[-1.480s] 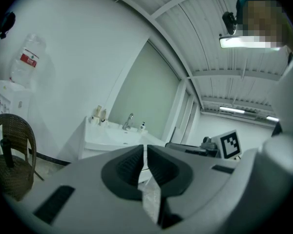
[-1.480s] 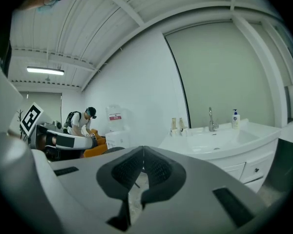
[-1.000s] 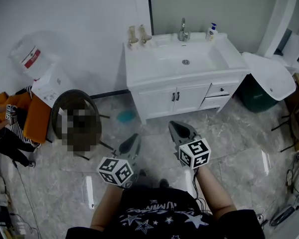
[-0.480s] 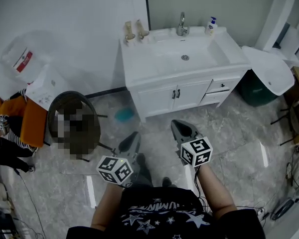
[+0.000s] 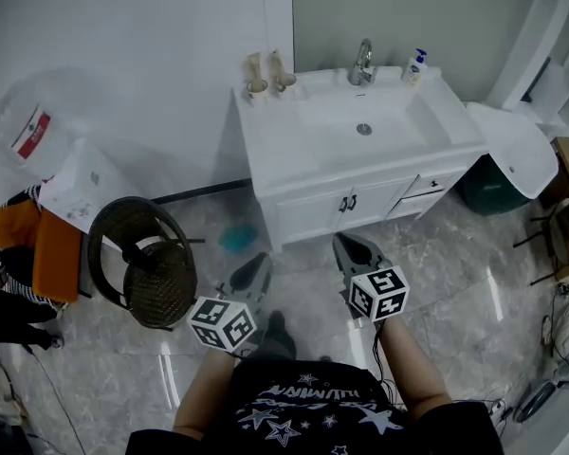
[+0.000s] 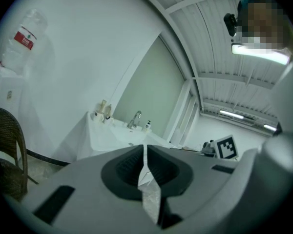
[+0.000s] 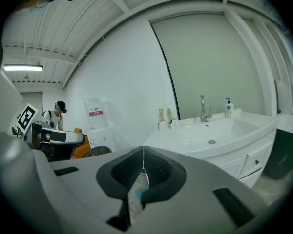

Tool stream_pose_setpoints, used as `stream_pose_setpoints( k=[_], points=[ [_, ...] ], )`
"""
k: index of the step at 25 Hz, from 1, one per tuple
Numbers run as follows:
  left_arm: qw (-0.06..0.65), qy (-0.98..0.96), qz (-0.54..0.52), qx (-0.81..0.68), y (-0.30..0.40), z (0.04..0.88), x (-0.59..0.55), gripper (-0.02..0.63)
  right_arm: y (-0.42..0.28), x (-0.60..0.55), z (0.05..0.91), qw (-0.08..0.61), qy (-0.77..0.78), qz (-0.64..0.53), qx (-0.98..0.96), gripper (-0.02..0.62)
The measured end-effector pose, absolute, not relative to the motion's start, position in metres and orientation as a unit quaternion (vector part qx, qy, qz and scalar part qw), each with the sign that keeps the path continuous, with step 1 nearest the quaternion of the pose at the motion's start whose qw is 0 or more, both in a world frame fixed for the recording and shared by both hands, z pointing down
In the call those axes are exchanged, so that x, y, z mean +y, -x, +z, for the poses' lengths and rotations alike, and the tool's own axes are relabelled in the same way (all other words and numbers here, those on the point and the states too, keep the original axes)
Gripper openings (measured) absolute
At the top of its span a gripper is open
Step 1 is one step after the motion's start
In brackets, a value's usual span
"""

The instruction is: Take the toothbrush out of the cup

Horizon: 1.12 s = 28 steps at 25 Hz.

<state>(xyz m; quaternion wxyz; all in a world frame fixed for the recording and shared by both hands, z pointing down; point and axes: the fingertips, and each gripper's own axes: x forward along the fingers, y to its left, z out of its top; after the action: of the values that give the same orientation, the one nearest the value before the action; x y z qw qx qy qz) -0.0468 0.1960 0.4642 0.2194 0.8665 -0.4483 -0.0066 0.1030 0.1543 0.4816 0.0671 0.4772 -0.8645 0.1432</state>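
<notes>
Two small cups, each with a toothbrush standing in it, sit side by side at the back left corner of the white vanity top (image 5: 294, 145): the left cup (image 5: 256, 87) and the right cup (image 5: 284, 81). The gripper views show them far off, the left one as a pair of cups (image 6: 103, 112), the right one as a left cup (image 7: 161, 124) and a right cup (image 7: 172, 122). My left gripper (image 5: 258, 260) and right gripper (image 5: 344, 242) are held over the floor in front of the vanity, well short of it. Both are shut with nothing in them, as their own views of the left gripper (image 6: 144, 146) and right gripper (image 7: 143, 148) show.
The vanity carries a sink, a faucet (image 5: 362, 63) and a soap bottle (image 5: 415, 64). A wicker chair (image 5: 144, 260) and a water dispenser (image 5: 76, 183) stand to the left. A white tub (image 5: 514, 145) leans at the right. A teal object (image 5: 237, 239) lies on the marble floor.
Both grippers have moved forward toward the vanity, and the whole view has shifted closer to it. Their jaws stayed shut.
</notes>
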Motion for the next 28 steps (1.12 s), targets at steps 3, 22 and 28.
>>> stream_pose_setpoints(
  k=[3,22,28],
  points=[
    [0.22,-0.868,-0.007,-0.445,0.061,0.463,0.168,0.034,-0.092,0.128,0.482,0.069,-0.483,0.146,-0.861,0.015],
    [0.247,-0.895,0.012,-0.371,0.1,0.486,0.056,0.034,-0.058,0.018,0.494,0.1,-0.542,0.161,-0.819,0.015],
    [0.253,-0.893,0.008,-0.373,0.108,0.484,0.025,0.034,-0.056,-0.003,0.491,0.094,-0.55,0.163,-0.814,0.015]
  ],
)
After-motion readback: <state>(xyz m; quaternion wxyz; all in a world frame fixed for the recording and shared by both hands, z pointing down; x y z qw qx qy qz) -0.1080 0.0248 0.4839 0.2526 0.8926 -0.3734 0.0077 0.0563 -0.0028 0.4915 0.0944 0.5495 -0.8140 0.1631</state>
